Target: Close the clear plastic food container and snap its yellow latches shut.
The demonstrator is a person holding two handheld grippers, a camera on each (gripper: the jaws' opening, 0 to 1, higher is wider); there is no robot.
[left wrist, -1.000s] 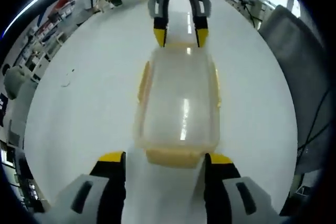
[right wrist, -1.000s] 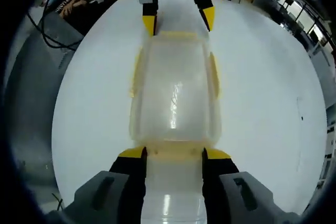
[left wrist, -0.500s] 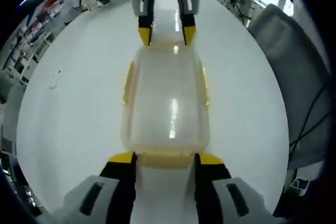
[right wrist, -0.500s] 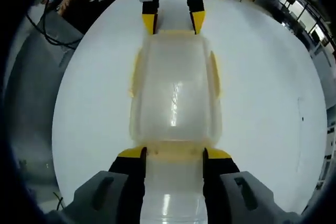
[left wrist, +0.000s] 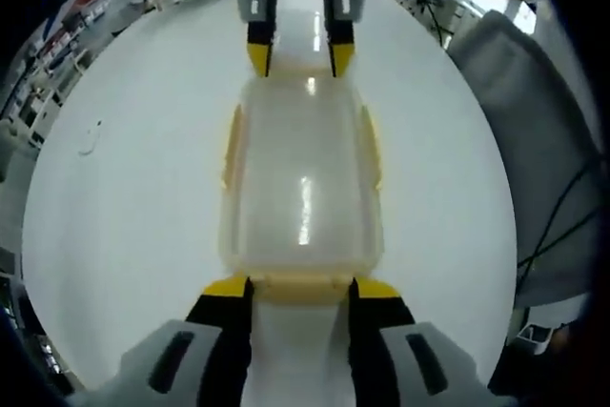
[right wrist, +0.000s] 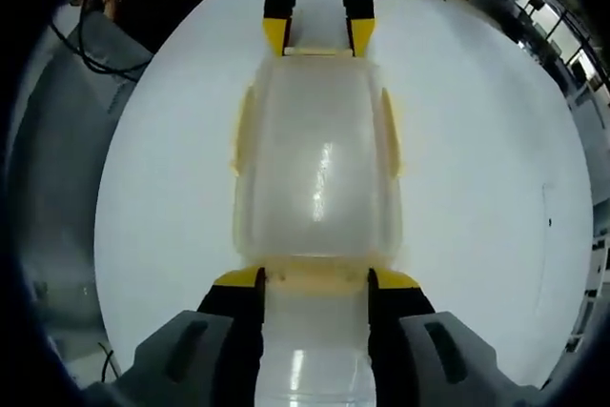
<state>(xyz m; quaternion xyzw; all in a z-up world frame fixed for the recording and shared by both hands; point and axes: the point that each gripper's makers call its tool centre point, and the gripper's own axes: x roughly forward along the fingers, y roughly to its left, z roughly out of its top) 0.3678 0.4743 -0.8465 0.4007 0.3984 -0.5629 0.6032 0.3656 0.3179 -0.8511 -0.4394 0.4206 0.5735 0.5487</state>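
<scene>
Two open tools, left tool (left wrist: 294,285) and right tool (right wrist: 315,278), flank opposite ends of the container (left wrist: 300,183), touching its latches.

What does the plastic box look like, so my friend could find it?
Look at the big round white table. In its middle sits the clear plastic box, lid on, with a hand-held gripper at each end. It is see-through, with yellow latches along its sides, unlike anything else there.

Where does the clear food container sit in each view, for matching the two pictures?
Left gripper view: the clear food container fills the centre, running lengthwise away from the camera.
Right gripper view: it lies centred and lengthwise as well.
Shared landmark: the yellow side latches along its long edges.
</scene>
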